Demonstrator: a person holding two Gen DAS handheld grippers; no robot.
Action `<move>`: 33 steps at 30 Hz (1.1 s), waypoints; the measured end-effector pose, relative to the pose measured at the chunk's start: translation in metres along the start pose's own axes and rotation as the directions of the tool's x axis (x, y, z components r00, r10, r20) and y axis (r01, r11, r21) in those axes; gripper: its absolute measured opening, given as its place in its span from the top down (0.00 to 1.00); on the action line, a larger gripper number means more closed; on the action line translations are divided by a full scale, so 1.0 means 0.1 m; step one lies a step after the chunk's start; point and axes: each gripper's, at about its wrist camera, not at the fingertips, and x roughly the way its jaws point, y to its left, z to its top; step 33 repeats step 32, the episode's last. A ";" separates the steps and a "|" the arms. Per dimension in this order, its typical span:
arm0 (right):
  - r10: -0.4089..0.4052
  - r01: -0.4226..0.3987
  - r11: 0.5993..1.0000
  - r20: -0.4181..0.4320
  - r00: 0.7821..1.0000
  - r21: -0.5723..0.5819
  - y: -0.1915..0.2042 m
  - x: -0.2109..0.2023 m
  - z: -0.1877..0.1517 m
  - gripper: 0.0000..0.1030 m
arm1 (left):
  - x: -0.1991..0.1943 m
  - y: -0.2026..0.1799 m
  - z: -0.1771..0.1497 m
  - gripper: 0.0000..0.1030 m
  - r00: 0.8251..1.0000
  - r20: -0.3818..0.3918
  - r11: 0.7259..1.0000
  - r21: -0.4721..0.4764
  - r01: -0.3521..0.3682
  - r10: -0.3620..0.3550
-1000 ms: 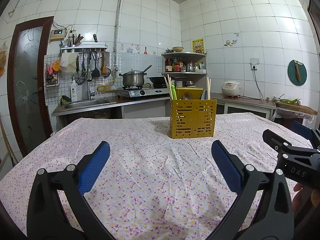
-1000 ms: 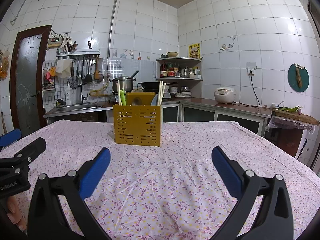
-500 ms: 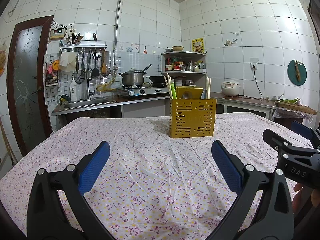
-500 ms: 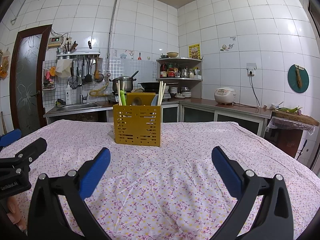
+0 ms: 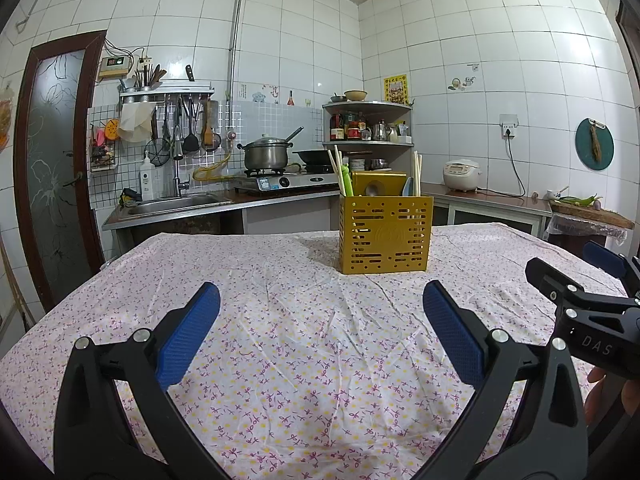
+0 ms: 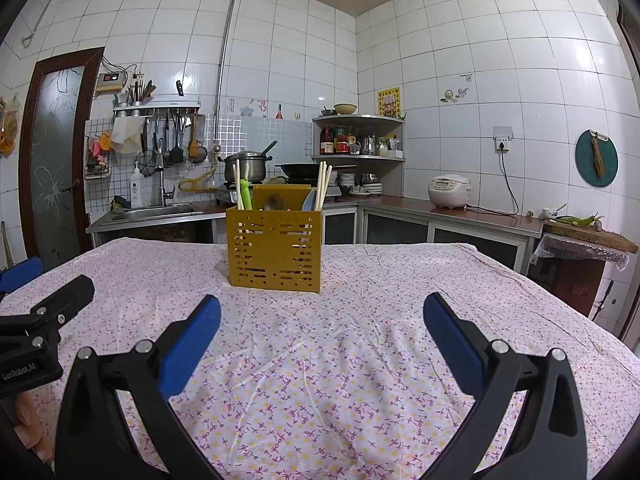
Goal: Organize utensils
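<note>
Now both the left gripper (image 5: 320,330) and right gripper (image 6: 320,332) wide open, empty, above the floral tablecloth (image 5: 304,344), short of the yellow utensil caddy (image 5: 386,234)

I see a white tablecloth (image 5: 280,360) sprinkled with small purple flowers and yellow dots. On it the utensil holder (image 5: 386,234) is mustard yellow, pierced with rows of slots, with pale cream chopsticks (image 5: 417,172) and something bright green (image 5: 346,180) in it. My left gripper (image 5: 320,328) and right gripper (image 6: 322,330) are black with blue textured pads (image 5: 188,336). The wall tiles (image 5: 480,60) are white.
</note>
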 end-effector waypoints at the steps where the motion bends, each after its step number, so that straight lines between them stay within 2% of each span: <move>1: -0.001 0.001 1.000 -0.002 1.000 -0.001 -0.01 0.00 0.00 0.04 | 0.00 0.00 0.00 0.05 1.000 0.000 1.000 -0.001 0.000 0.000; 33: 0.000 0.000 1.000 -0.003 1.000 -0.004 -0.05 0.02 -0.01 0.04 | 0.01 0.01 -0.01 0.05 1.000 -0.003 1.000 -0.002 0.005 -0.005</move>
